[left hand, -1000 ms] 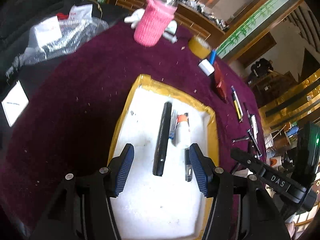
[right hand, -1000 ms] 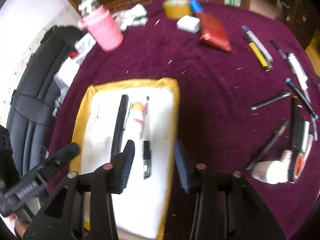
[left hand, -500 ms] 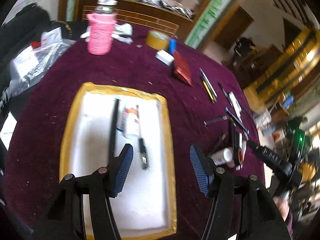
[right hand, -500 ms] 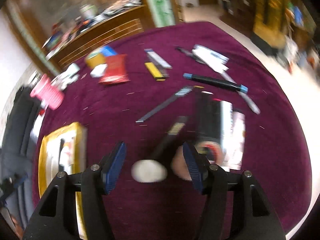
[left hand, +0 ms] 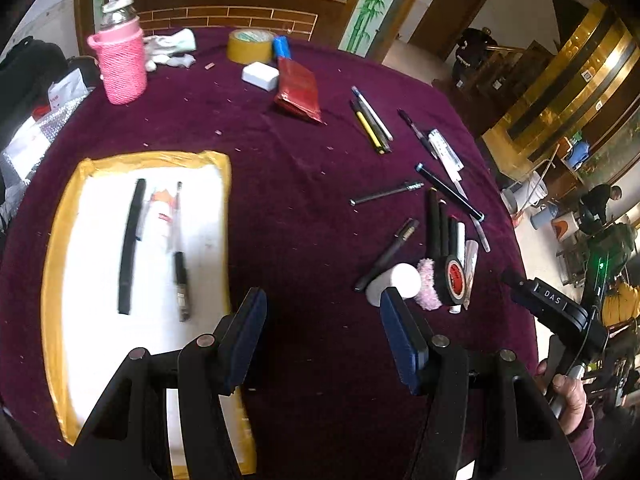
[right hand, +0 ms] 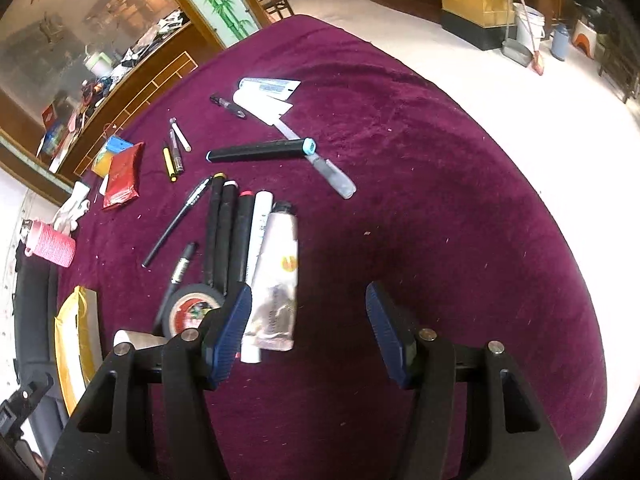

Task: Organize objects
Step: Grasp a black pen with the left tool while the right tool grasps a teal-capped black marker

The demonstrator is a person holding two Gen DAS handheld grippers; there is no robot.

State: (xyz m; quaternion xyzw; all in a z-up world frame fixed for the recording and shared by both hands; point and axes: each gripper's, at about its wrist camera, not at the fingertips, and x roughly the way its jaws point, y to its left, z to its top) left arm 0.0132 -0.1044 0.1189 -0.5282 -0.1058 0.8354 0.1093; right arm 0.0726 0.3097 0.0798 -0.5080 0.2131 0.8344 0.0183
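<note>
A white tray with a yellow rim [left hand: 60,216] lies on the purple tablecloth; it holds a long black stick [left hand: 130,240], a white tube [left hand: 160,216] and a pen [left hand: 180,252]. A pile of pens, a black tape roll [left hand: 454,280] and a white cylinder [left hand: 394,282] lies to the right. My left gripper [left hand: 324,336] is open and empty above the cloth between tray and pile. My right gripper [right hand: 306,324] is open and empty just right of the pile, by a pale tube [right hand: 278,276] and the tape roll [right hand: 192,310].
A pink knitted bottle [left hand: 120,64], a yellow tape roll [left hand: 250,46], a white box [left hand: 260,76] and a red packet [left hand: 298,94] stand at the far side. More pens [left hand: 372,124] and a black marker [right hand: 260,150] lie scattered. The table edge [right hand: 560,208] curves at the right.
Both grippers have swung right, away from the tray. The right gripper now hovers at the pile of pens. Both stay open and empty.
</note>
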